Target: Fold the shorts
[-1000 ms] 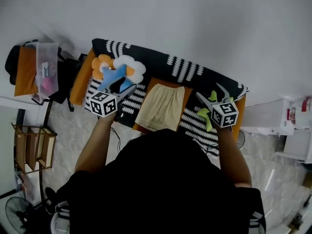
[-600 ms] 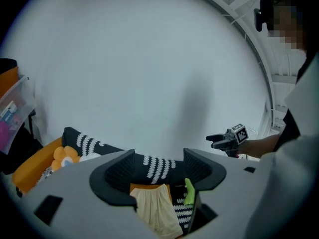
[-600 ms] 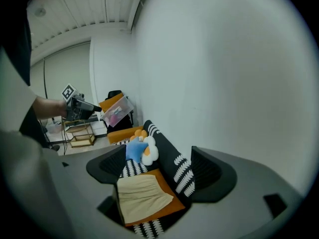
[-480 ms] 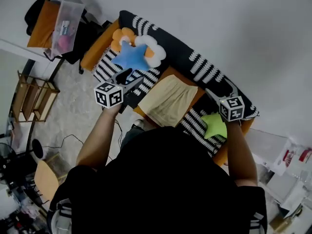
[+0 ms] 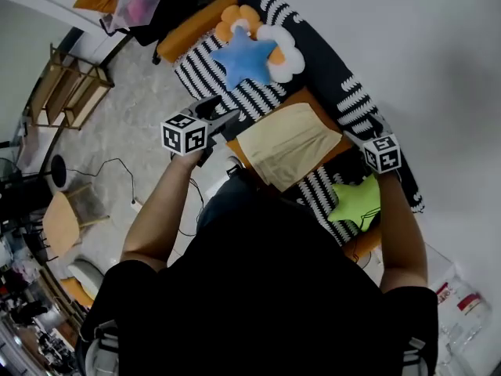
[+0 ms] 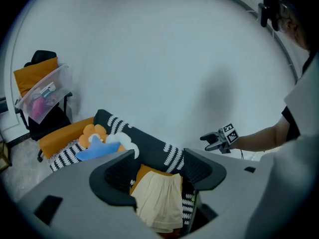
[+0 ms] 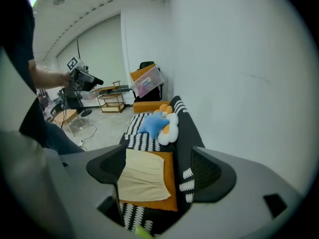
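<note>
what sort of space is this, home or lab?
Probably a living-room corner, possibly staged inside a larger workspace. A black-and-white striped sofa stands against a plain wall, with a blue star cushion and the pale yellow shorts lying on it. A wooden rack stands on the marbled floor nearby.

One pair of shorts (image 5: 290, 143), one sofa (image 5: 329, 61). Star cushions, two: blue star cushion (image 5: 244, 56), green star cushion (image 5: 356, 200). Flower cushions, two: orange flower cushion (image 5: 237, 18), white flower cushion (image 5: 286, 45).
</note>
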Tool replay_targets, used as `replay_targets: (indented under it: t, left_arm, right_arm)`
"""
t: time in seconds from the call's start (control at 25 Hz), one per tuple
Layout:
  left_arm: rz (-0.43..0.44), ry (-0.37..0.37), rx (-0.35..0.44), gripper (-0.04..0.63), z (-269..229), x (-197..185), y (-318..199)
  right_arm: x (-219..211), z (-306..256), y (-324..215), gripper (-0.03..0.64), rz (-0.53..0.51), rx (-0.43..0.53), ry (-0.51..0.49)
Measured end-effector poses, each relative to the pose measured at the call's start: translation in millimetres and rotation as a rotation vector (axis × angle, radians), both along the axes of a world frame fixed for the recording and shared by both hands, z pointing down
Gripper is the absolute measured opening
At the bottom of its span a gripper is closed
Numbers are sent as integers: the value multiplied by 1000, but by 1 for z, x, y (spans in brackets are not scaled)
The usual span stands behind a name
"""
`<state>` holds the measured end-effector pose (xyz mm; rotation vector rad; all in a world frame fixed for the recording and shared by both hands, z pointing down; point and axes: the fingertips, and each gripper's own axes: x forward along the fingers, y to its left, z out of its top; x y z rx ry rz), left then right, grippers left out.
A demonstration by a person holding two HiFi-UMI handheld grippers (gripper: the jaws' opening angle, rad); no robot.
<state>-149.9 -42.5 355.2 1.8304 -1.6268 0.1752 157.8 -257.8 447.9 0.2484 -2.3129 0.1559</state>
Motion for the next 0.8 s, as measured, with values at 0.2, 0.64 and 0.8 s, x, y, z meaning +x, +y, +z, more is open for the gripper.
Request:
replay_targets:
  t: [0.2, 0.64, 0.8]
  left_arm:
    - [-56, 23, -66, 316, 48, -27, 18]
    - [-4, 109, -312, 327, 197, -50, 26]
    - [17, 136, -361, 328, 238, -49, 25]
  right_arm:
    - [-34, 42, 1, 417, -123, -12, 72]
    - [-101, 129, -1, 385, -291, -30, 208]
    - [-115, 161, -4, 360, -327, -44, 251]
